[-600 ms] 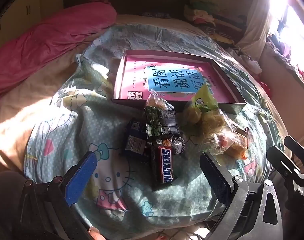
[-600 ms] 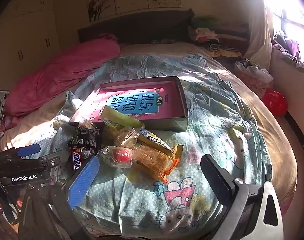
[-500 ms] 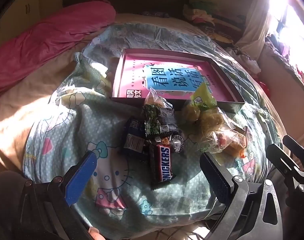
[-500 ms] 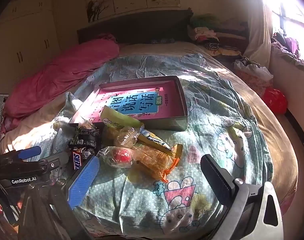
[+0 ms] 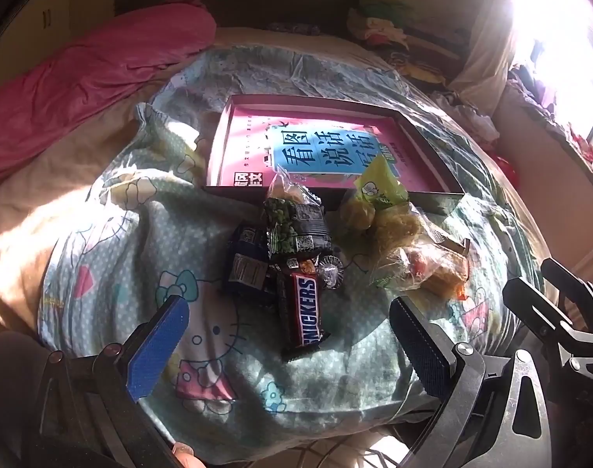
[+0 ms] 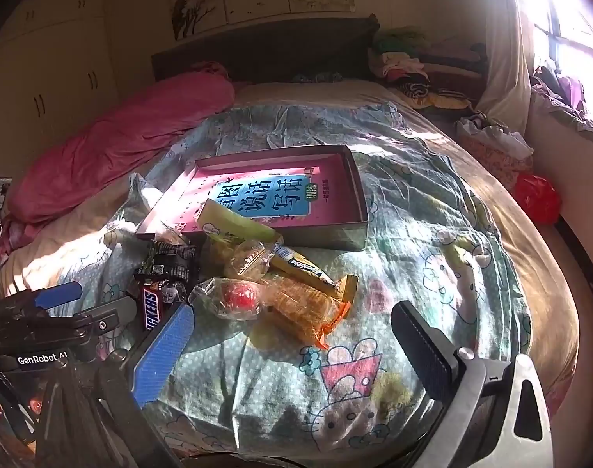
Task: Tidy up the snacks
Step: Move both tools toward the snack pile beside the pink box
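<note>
A pile of snacks lies on the Hello Kitty bedspread just in front of an open pink box (image 5: 226,144) (image 6: 355,179). A Snickers bar (image 5: 306,312) (image 6: 152,308) lies nearest, beside a dark green-pea packet (image 5: 296,226) and a dark blue packet (image 5: 244,265). To the right lie a green packet (image 5: 380,187) (image 6: 234,226), a clear bag with a red sweet (image 6: 238,296) and an orange wafer packet (image 6: 304,308) (image 5: 444,273). My left gripper (image 5: 292,347) is open and empty, hovering before the Snickers. My right gripper (image 6: 296,351) is open and empty, before the wafer packet.
A pink duvet (image 6: 121,136) lies rolled along the left of the bed. Clothes (image 6: 402,66) are heaped at the headboard's right. A red bag (image 6: 538,199) sits on the floor to the right. The bed's front edge is just below both grippers.
Both grippers have eased slightly forward toward the snack pile. Nothing has been grasped or moved.
</note>
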Demonstrator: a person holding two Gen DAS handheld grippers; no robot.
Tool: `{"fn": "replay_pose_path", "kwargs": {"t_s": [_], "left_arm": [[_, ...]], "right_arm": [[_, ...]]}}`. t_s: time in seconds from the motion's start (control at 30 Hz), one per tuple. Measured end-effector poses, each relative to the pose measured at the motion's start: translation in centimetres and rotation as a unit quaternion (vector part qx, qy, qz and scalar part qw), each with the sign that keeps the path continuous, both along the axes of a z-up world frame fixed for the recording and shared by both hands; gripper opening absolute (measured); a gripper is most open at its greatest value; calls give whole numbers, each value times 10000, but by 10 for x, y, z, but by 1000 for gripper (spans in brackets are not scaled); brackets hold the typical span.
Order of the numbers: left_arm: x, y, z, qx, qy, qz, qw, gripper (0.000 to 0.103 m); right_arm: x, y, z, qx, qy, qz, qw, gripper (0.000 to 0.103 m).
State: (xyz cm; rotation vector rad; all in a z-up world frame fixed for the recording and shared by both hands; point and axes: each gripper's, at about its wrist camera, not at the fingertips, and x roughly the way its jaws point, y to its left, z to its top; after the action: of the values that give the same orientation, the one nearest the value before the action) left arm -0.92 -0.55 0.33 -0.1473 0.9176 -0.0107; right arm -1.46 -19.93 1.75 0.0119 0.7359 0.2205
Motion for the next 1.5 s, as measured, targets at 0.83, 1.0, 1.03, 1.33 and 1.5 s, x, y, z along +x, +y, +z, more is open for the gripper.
{"fn": "replay_pose_path", "kwargs": {"t_s": [0.83,1.0,1.03,1.33,1.5], "left_arm": [[-2,-3,1,-104,-22,-107,9999,102],[-3,-4,1,-101,-30,-120,9999,102],[-3,-4,1,-110,-27,-120,9999,102],[-3,-5,2,-117,-32,-140,9998,102],[-3,-6,2,-99,-35,-127,9999,102]], "right_arm": [[-3,0,1,-88,-2,19,10000,102],[-3,0,1,-79,1,21,10000,102],[-3,1,1,-84,-1,18,10000,102],[-3,0,2,-98,-24,12,9999,102],[-3,1,2,-90,-21,19,10000,102]]}}
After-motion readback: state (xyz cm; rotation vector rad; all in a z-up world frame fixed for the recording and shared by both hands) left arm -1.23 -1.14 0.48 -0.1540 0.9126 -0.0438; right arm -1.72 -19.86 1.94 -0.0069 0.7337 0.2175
